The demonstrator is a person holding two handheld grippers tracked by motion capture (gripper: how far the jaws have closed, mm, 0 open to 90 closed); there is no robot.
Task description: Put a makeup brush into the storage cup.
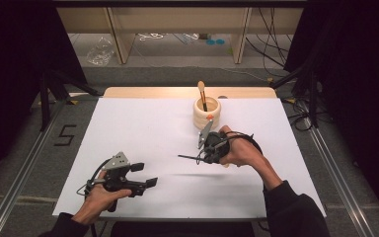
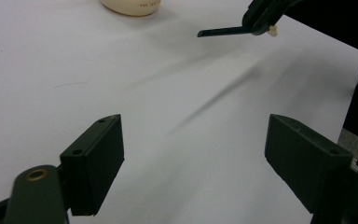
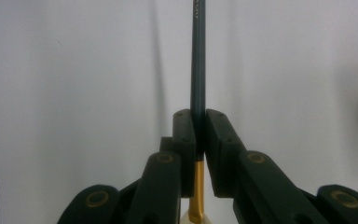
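Note:
A cream ribbed holder stands at the back of the white table with one brush upright in it. My right gripper is in front of the holder, shut on a second brush with a dark handle and a gold ferrule. The handle points left, held above the table. In the left gripper view that handle sticks out from the far gripper. My left gripper hovers near the front left, jaws wide apart with nothing between its fingers.
The holder's base sits at the top edge of the left gripper view. Beyond the table's wooden back edge lie a floor with cables and wooden legs. Metal rails run along both sides.

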